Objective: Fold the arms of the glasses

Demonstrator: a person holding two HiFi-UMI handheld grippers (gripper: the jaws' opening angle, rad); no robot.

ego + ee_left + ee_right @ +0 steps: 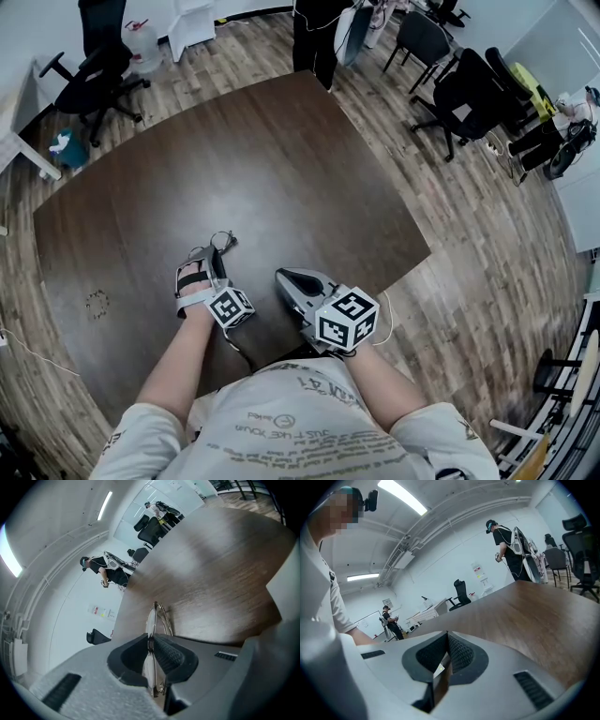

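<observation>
Thin wire-framed glasses [154, 620] stand on edge between the jaws of my left gripper [151, 641], which is shut on them. In the head view the glasses [223, 241] stick out past the left gripper [212, 255] over the dark brown table [234, 169]. My right gripper [289, 278] hovers just to the right, shut with nothing between its jaws. In the right gripper view its dark pads [459, 652] meet at the tips [447, 634] and only the table [525, 616] lies ahead.
A faint ring-shaped mark [96, 304] sits on the table at the left. Office chairs [469, 89] and a standing person [317, 28] surround the table on the wooden floor. The table's front right edge [412, 262] is close to my right gripper.
</observation>
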